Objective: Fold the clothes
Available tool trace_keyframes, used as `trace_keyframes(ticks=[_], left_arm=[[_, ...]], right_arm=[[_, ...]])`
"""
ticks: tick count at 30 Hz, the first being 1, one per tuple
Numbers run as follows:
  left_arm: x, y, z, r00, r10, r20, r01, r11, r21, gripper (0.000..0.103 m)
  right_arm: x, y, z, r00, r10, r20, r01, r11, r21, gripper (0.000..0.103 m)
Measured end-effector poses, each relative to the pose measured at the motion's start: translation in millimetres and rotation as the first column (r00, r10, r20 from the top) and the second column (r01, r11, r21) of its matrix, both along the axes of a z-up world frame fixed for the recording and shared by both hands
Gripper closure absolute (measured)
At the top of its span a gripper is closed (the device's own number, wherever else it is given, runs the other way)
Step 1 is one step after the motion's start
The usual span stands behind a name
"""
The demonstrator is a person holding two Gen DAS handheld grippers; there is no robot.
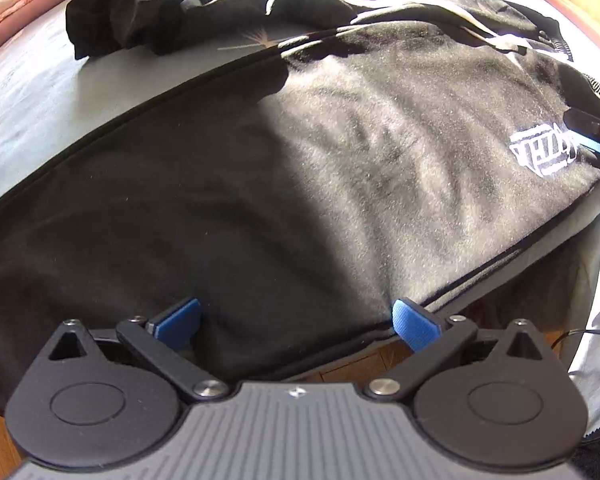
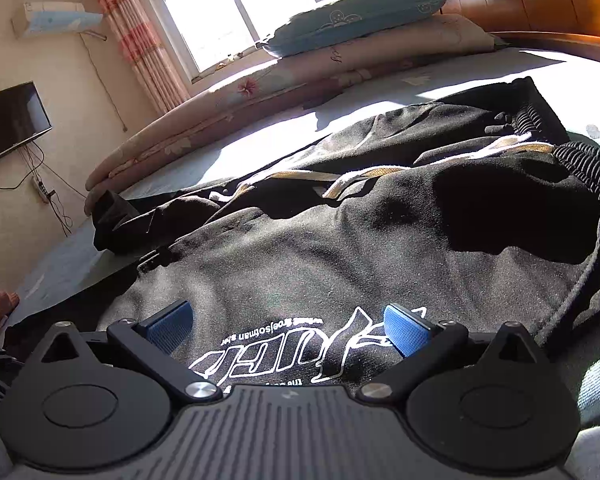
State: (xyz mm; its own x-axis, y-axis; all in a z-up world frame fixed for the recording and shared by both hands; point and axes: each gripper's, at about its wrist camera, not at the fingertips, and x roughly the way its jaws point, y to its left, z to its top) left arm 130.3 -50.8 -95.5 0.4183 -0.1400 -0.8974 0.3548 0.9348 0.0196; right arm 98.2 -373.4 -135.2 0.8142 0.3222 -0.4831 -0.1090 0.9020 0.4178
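Black trousers [image 1: 300,152] lay lengthwise on the bed [image 1: 40,80], partly folded at most, both grippers [image 1: 296,320] [image 2: 286,328] spread wide above them.

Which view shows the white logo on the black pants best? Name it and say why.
The right wrist view: the white logo lies close, large and sunlit between the open right gripper fingers, on the black pants. The left wrist view shows it small, near the right edge.

A pale blue-grey bed sheet [image 2: 380,84] covers the mattress. A light blue patterned pillow [image 2: 352,20] rests on a rolled pink floral quilt [image 2: 260,92] beneath a bright window [image 2: 228,12] with pink checked curtains [image 2: 140,40]. A black flat television [image 2: 10,120] hangs on the cream wall, near a white air conditioner [image 2: 56,20].
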Motion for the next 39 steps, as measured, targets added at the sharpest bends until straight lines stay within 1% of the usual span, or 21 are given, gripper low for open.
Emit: trace_keyframes(ticks=[5, 9, 11, 14, 17, 19, 22, 23, 24, 25, 28, 33, 35, 37, 39], left_arm=[[11.1, 0.6, 18.4, 0.999, 0.006, 0.041, -0.005, 0.999, -0.031, 0.001], [20.1, 1.2, 33.1, 0.997, 0.012, 0.074, -0.008, 0.998, -0.057, 0.001], [37.0, -11.4, 40.2, 0.995, -0.005, 0.097, 0.013, 0.996, -0.083, 0.001], [67.6, -38.4, 41.9, 0.993, -0.013, 0.117, 0.026, 0.994, -0.109, 0.001], [97.4, -54.5, 32.7, 0.996, 0.023, 0.081, -0.009, 0.987, -0.161, 0.001], [108.6, -66.2, 21.0, 0.997, 0.044, 0.067, -0.033, 0.987, -0.158, 0.001], [111.5, -72.8, 1.9, 0.997, 0.065, 0.038, -0.060, 0.989, -0.134, 0.001], [109.9, -71.4, -6.3, 0.997, 0.077, 0.012, -0.074, 0.988, -0.136, 0.001], [104.1, -72.2, -9.9, 0.997, 0.075, 0.030, -0.070, 0.988, -0.136, 0.001], [96.9, -73.0, -10.0, 0.996, 0.062, 0.065, -0.053, 0.990, -0.130, 0.001], [82.2, -71.4, -10.3, 0.995, 0.045, 0.090, -0.036, 0.994, -0.103, 0.001], [76.9, -62.1, -7.8, 0.992, 0.058, 0.109, -0.042, 0.989, -0.145, 0.001], [75.6, -61.9, -8.2, 0.990, 0.068, 0.126, -0.049, 0.987, -0.151, 0.001], [71.6, -64.2, -10.3, 0.986, 0.065, 0.156, -0.043, 0.989, -0.140, 0.001], [68.6, -64.3, -12.2, 0.982, 0.059, 0.181, -0.034, 0.990, -0.140, 0.001]], right_arm=[[4.9, 2.5, -0.9, 1.000, -0.005, -0.012, 0.005, 1.000, 0.006, 0.000], [5.8, 9.3, -1.3, 1.000, 0.008, -0.013, -0.008, 0.999, -0.038, 0.000], [5.4, 11.2, -1.5, 1.000, 0.015, -0.013, -0.015, 0.999, -0.050, 0.000], [6.5, 11.7, -2.2, 1.000, 0.014, -0.017, -0.015, 0.999, -0.051, 0.000], [7.7, 11.8, -3.0, 1.000, 0.012, -0.020, -0.013, 0.999, -0.051, 0.000], [7.9, 12.3, -3.2, 1.000, 0.013, -0.020, -0.014, 0.998, -0.056, 0.000], [7.9, 12.6, -3.2, 1.000, 0.017, -0.021, -0.018, 0.998, -0.061, 0.000], [8.1, 12.7, -3.2, 1.000, 0.018, -0.023, -0.019, 0.998, -0.062, 0.000], [8.7, 12.8, -3.3, 1.000, 0.019, -0.025, -0.021, 0.998, -0.063, 0.000], [9.4, 12.9, -3.4, 0.999, 0.021, -0.027, -0.022, 0.998, -0.064, 0.000], [11.3, 13.3, -3.8, 0.999, 0.025, -0.033, -0.027, 0.997, -0.067, 0.000], [15.0, 12.5, -3.7, 0.998, 0.027, -0.048, -0.030, 0.997, -0.066, 0.000], [15.0, 15.7, -4.0, 0.998, 0.028, -0.048, -0.032, 0.996, -0.089, 0.000], [15.1, 19.4, -4.2, 0.998, 0.028, -0.049, -0.034, 0.993, -0.115, 0.000], [15.3, 27.1, -4.7, 0.998, 0.026, -0.049, -0.034, 0.985, -0.168, 0.000]])
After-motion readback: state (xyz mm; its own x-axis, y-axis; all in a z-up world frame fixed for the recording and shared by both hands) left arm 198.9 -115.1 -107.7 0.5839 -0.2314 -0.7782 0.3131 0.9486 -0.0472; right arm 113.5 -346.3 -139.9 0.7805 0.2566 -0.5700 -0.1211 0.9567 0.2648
